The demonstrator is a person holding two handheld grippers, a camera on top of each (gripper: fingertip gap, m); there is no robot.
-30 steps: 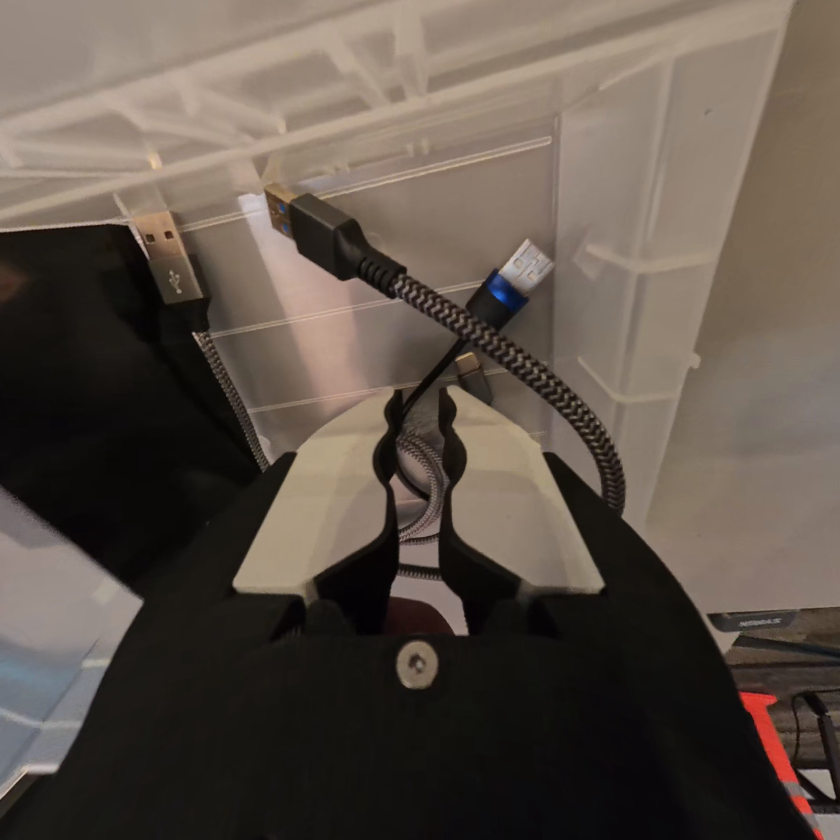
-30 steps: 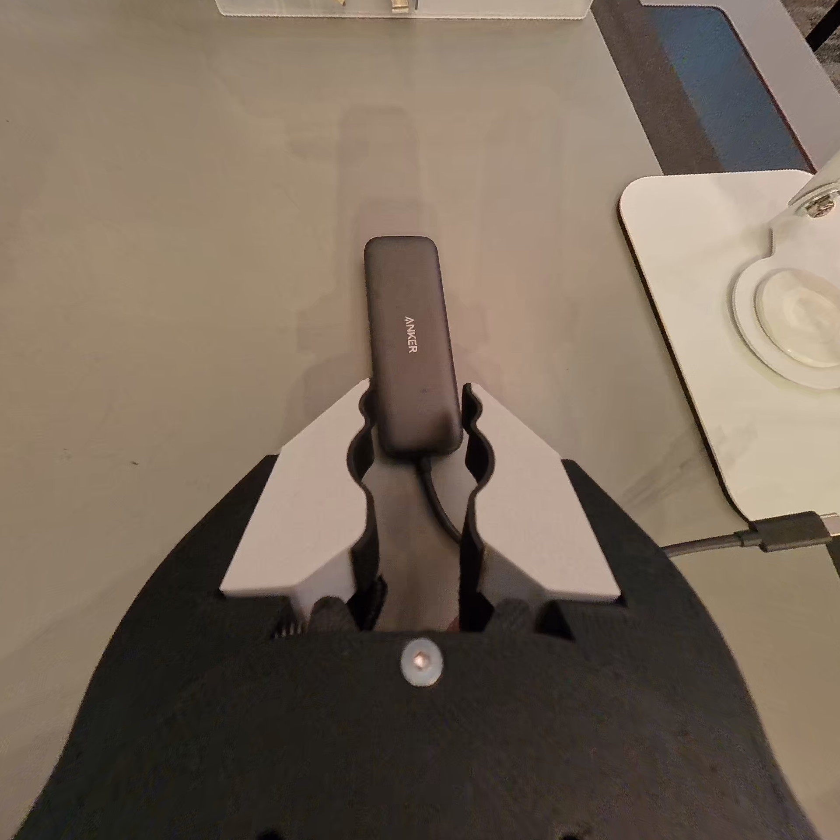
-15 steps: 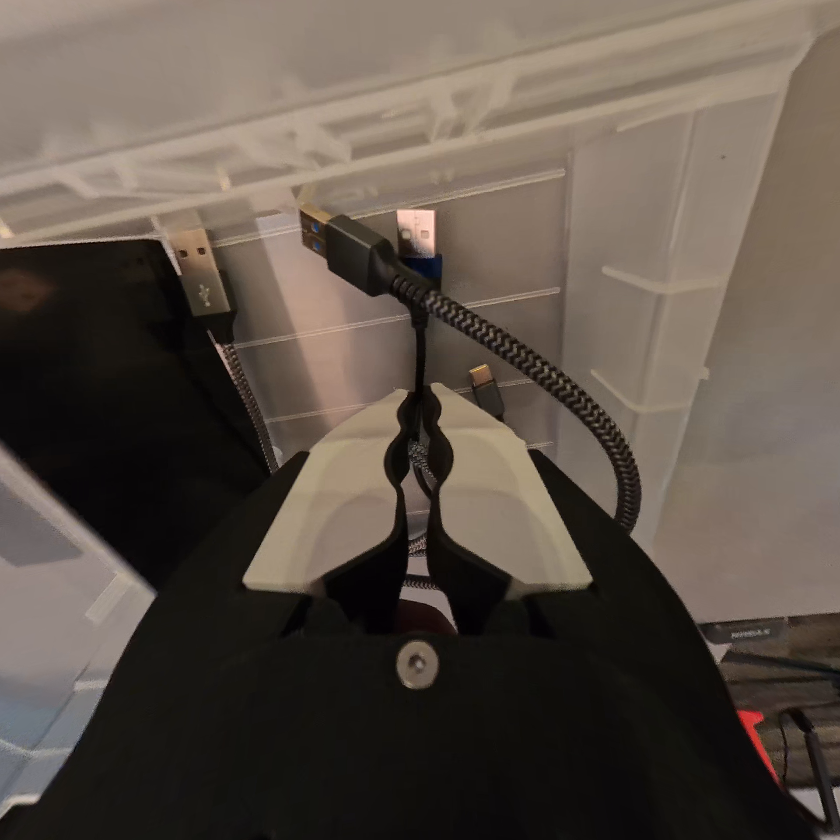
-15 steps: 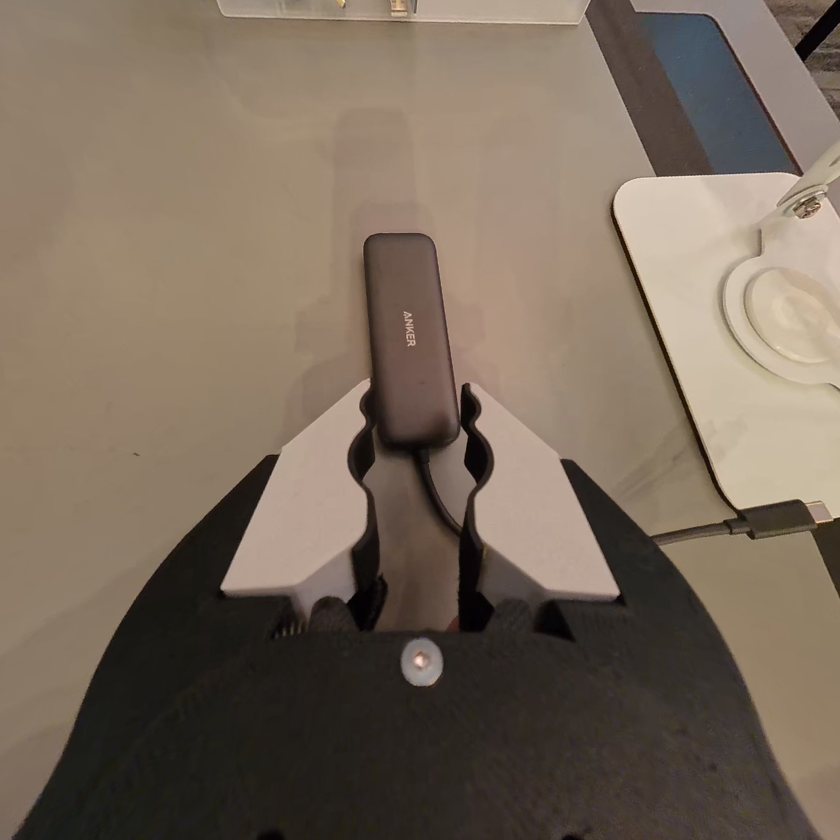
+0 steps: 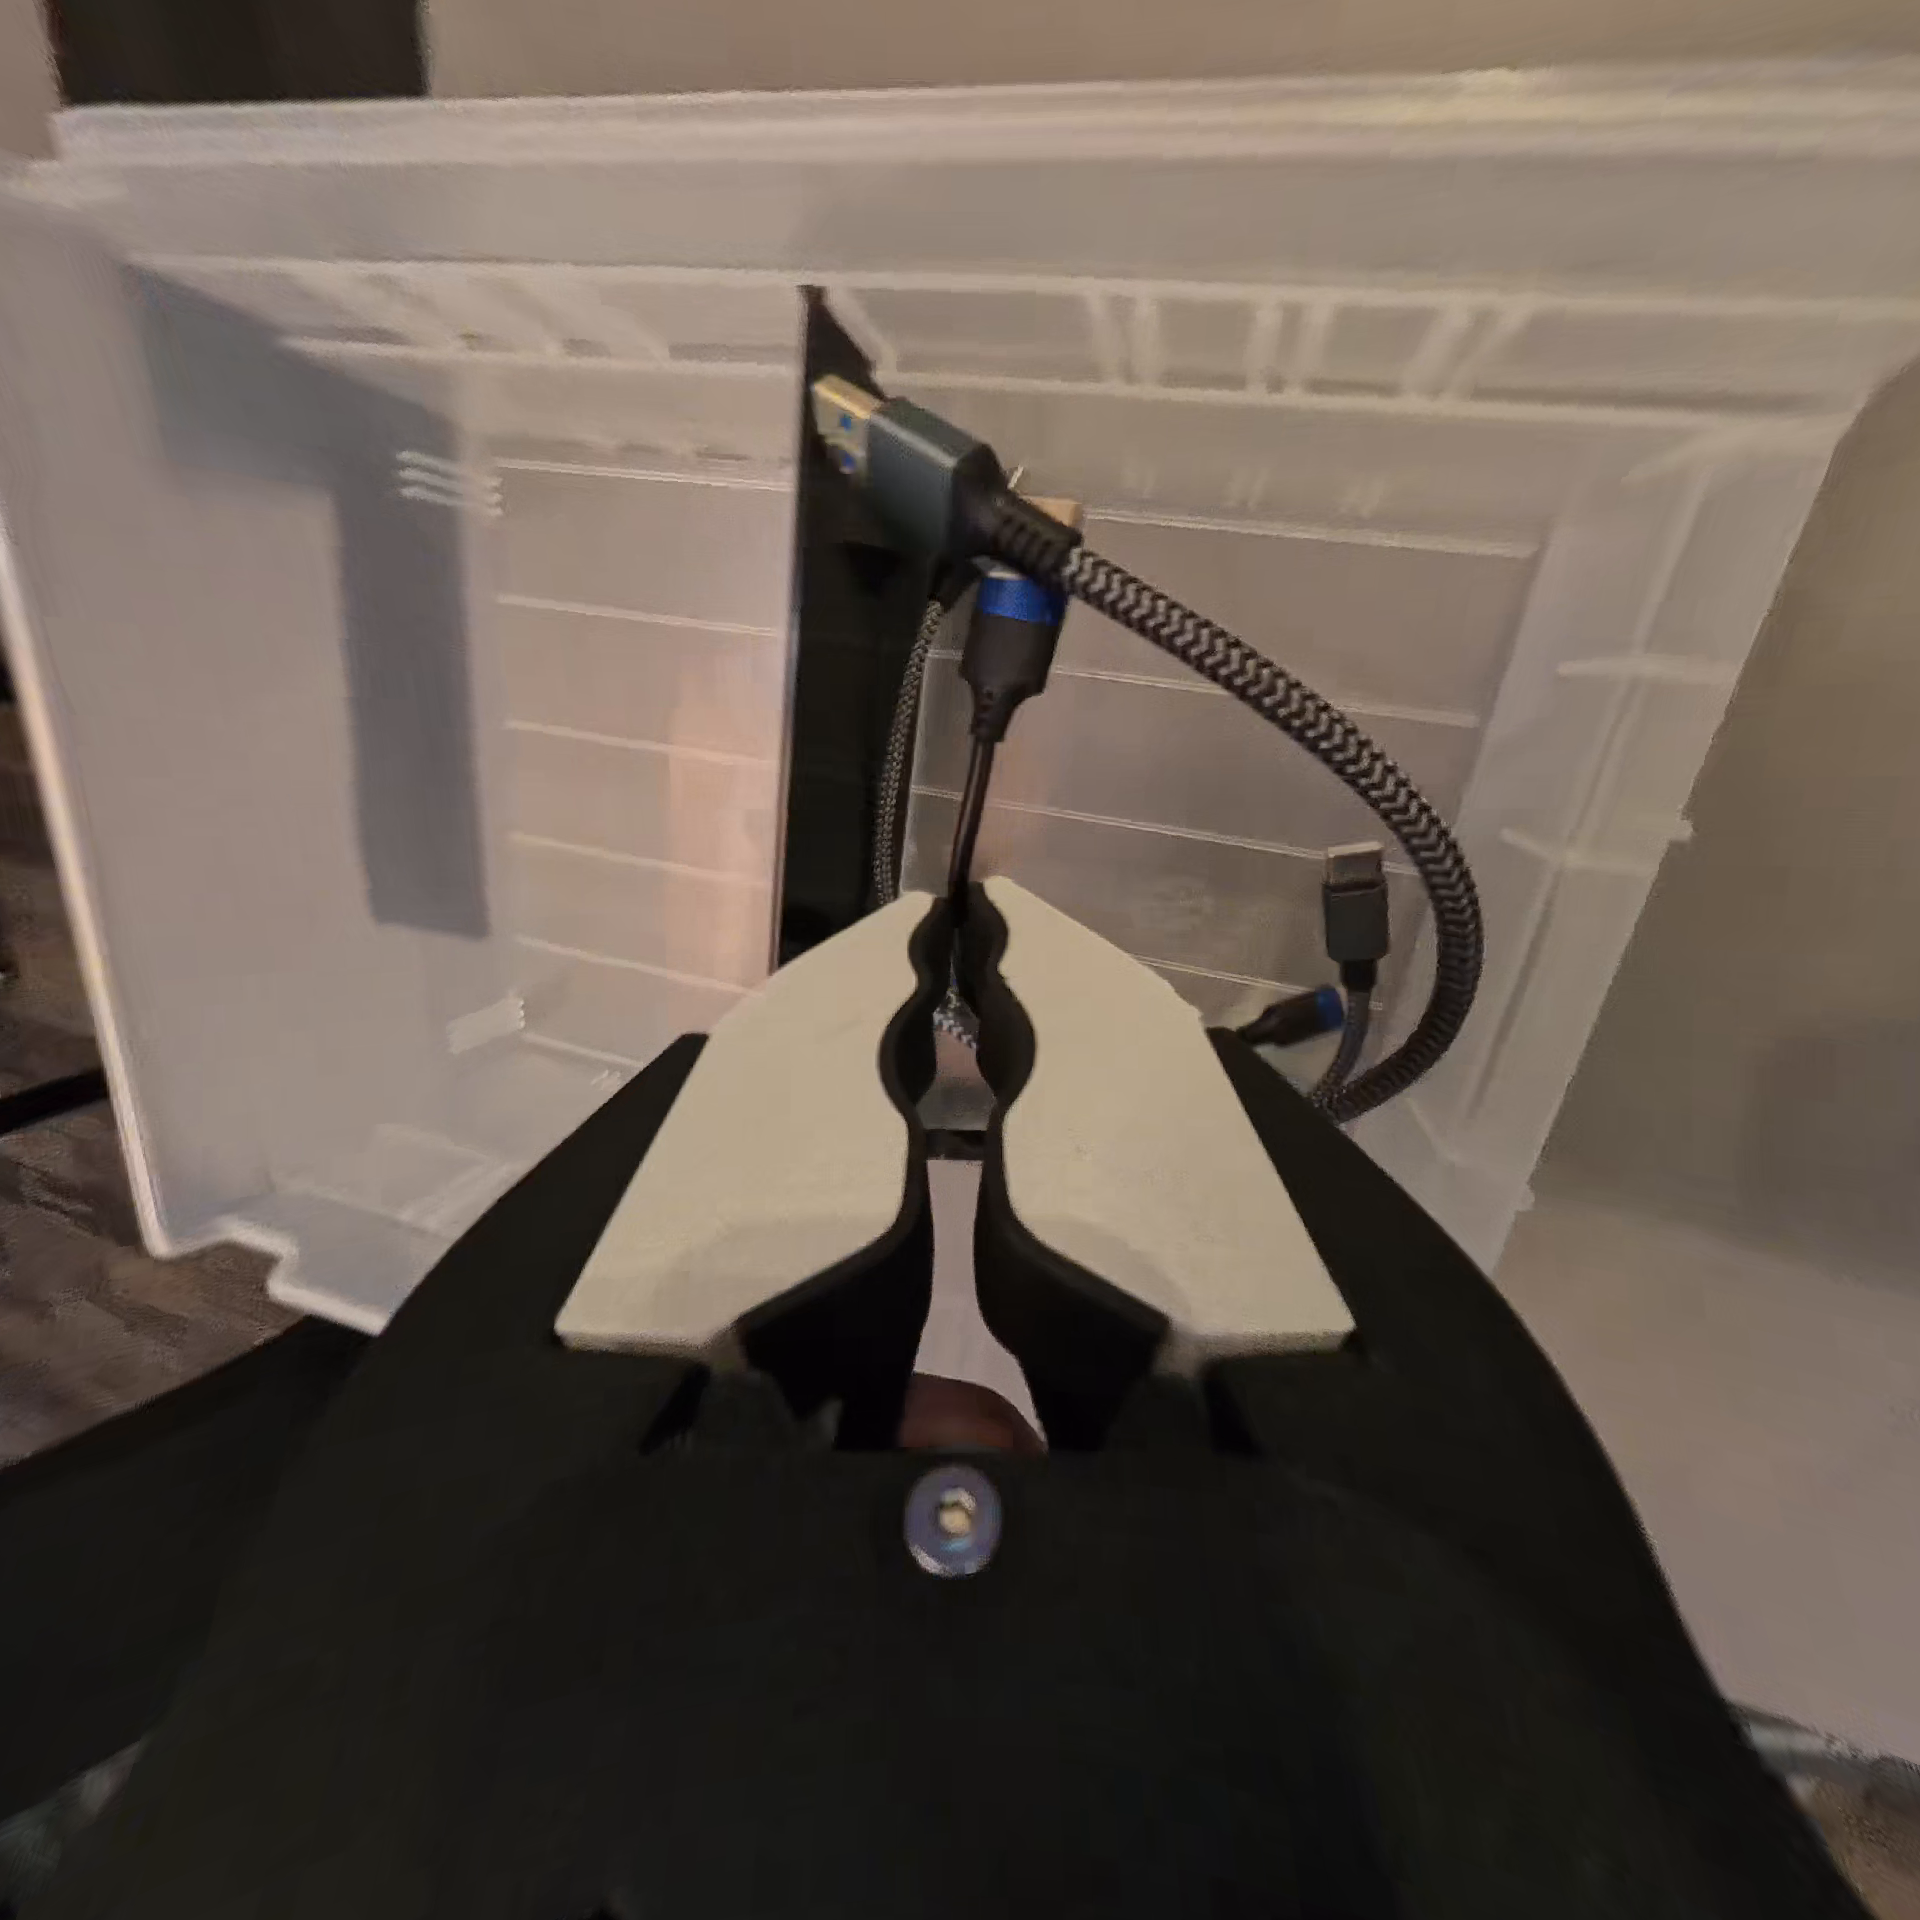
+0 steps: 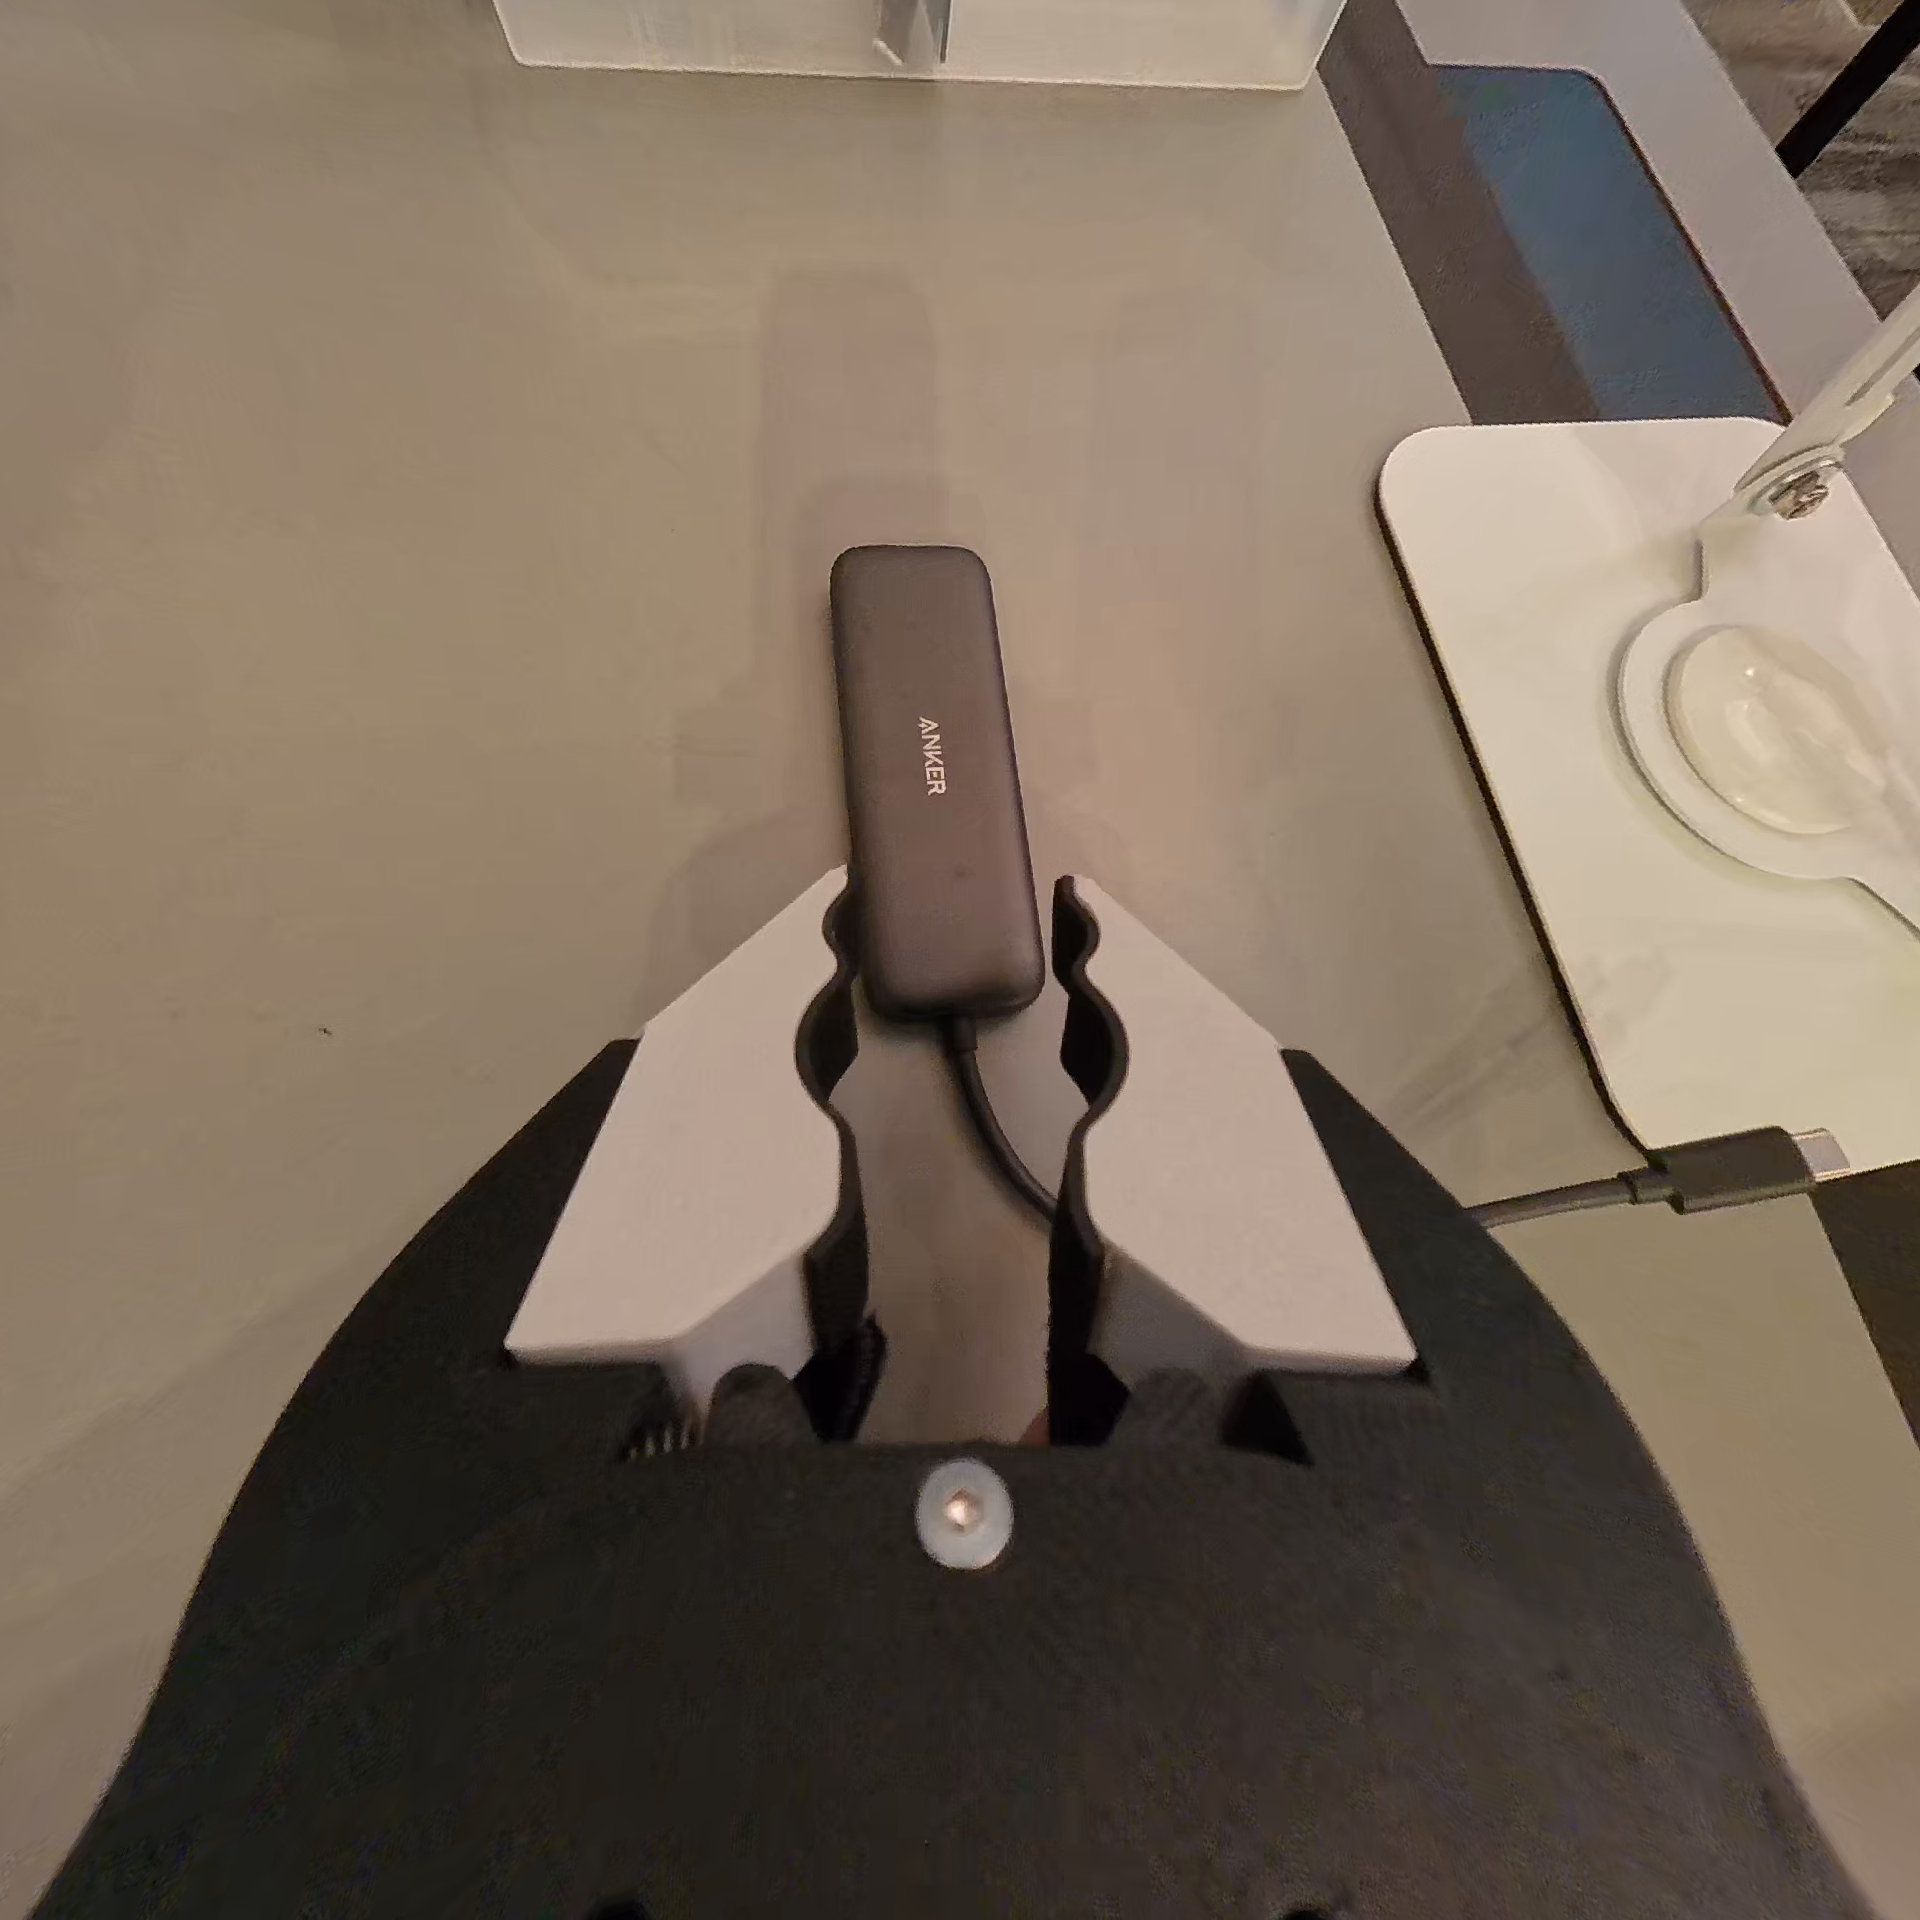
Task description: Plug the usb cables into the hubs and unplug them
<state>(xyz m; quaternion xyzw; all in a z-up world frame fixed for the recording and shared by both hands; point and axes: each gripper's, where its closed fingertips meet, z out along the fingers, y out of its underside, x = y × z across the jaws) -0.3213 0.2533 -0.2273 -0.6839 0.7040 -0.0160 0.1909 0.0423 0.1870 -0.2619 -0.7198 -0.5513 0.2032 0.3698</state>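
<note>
The left gripper point(image 5: 966, 899) pinches a thin black cable point(image 5: 971, 790) (blurred, apparently lifted for plugging), while the spread right gripper point(image 6: 951, 902) straddles the hub point(image 6: 935, 774) on the worktop point(image 6: 416, 520).

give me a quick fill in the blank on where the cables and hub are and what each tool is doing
1. The left tool is shut on a thin ____ cable.
2. The connector on that cable has a ____ ring.
3. The dark hub lies flat on the ____.
4. The right tool is ____, with the hub's near end between its fingers.

Missing words: black; blue; table; open
</note>
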